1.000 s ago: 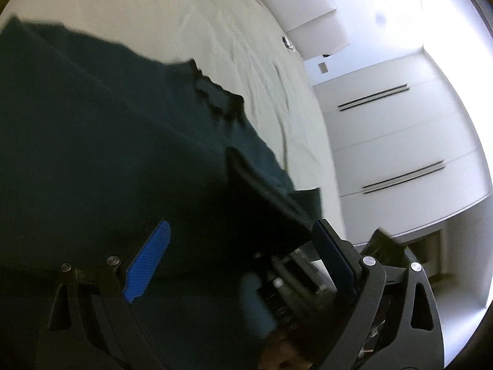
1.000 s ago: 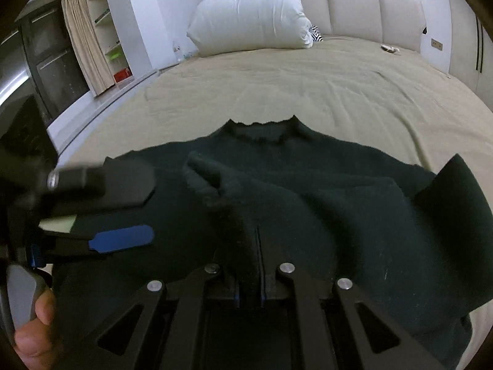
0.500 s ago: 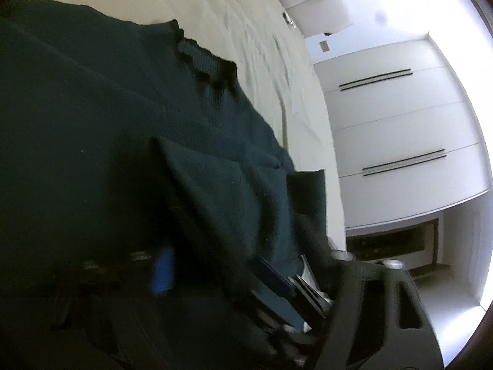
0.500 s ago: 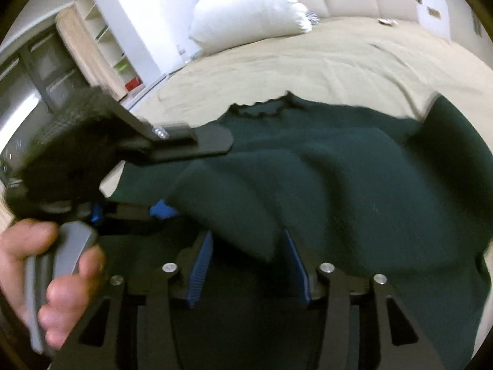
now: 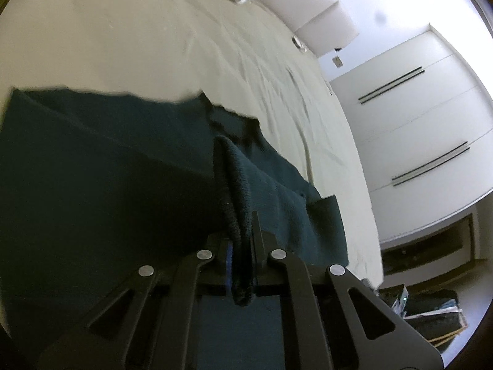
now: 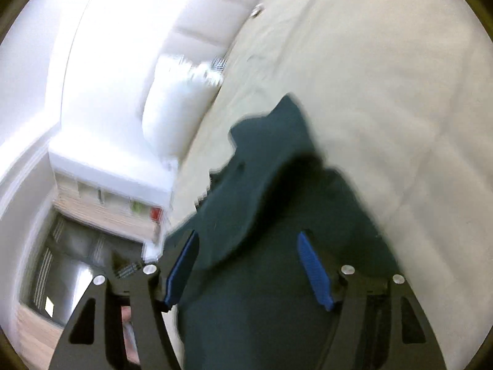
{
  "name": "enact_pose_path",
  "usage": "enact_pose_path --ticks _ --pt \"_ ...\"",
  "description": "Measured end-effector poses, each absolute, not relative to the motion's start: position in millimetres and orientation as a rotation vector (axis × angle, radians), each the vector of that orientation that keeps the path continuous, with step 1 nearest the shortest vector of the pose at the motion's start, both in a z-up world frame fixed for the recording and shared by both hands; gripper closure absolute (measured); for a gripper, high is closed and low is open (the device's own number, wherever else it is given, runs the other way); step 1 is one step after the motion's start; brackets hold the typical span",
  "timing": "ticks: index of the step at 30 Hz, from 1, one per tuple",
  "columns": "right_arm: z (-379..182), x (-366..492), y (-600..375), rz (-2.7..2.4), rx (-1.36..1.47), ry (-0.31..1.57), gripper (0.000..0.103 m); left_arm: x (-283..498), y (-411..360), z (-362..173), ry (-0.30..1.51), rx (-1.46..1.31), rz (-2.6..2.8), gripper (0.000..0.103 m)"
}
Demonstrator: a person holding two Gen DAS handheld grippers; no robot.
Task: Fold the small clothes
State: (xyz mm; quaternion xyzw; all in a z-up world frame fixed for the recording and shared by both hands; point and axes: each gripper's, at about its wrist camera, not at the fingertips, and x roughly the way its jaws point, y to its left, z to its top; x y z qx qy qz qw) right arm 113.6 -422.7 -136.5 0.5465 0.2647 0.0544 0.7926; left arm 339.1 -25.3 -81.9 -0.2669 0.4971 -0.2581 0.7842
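Note:
A dark green knitted sweater lies spread on the beige bed, its ribbed neck toward the headboard. My left gripper is shut on a raised fold of the sweater, and the knit stands up in a ridge between the fingers. In the blurred right wrist view the right gripper hangs over the sweater, its jaws opening. Its blue pads stand apart from the cloth, which lies below and between them.
White wardrobe doors stand beyond the bed's far side. A white pillow and padded headboard lie at the bed's head. Shelves and a dark floor show off the bed's edge. Bare sheet stretches beyond the sweater's neck.
The left gripper went from wide open to shut on a sweater fold and lifted slightly. The right gripper let go of its fold, opened, rolled and swung sideways.

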Motion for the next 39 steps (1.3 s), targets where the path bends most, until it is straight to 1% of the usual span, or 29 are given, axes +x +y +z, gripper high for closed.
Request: enact_pose_path --ticks 4,6,11,14,18,20,25,28,30,35,39 --pt "-136.4 116.5 -445.4 0.121 1.305 0.494 0.030 337.6 0.6 -78.4 1.044 -0.584 -0.513 0.097" --pt "-137.9 122.6 -449.4 0.138 1.365 0.472 0.030 337.9 13.1 -85.4 1.050 -0.605 -0.498 0.097" --pt "-143.2 135.8 -441.0 0.142 1.389 0.514 0.030 337.1 21.1 -102.3 1.091 -0.594 -0.497 0.097" --pt "-144.7 143.0 -432.8 0.146 1.389 0.549 0.030 334.6 15.1 -112.5 1.110 -0.571 -0.495 0.097" --pt "-153.3 162.8 -415.7 0.157 1.365 0.675 0.030 334.6 19.2 -122.4 1.124 -0.572 -0.481 0.097" --pt "-156.8 172.6 -409.6 0.156 1.347 0.696 0.030 334.6 24.7 -125.2 1.125 -0.591 -0.475 0.097" --pt "-154.4 182.8 -411.1 0.115 1.285 0.691 0.030 335.9 24.8 -122.7 1.101 -0.574 -0.473 0.097" --pt "-157.2 181.9 -415.5 0.101 1.274 0.686 0.033 336.5 24.2 -126.7 1.118 -0.536 -0.459 0.097" --pt "-159.2 176.8 -419.6 0.098 1.286 0.689 0.037 334.3 27.9 -132.0 1.122 -0.547 -0.461 0.096" --pt "-148.1 156.2 -432.5 0.055 1.271 0.682 0.037 327.0 25.4 -130.5 1.124 -0.539 -0.459 0.095" --pt "-124.5 150.2 -438.5 0.056 1.217 0.654 0.036 320.9 21.1 -125.3 1.145 -0.518 -0.422 0.094"
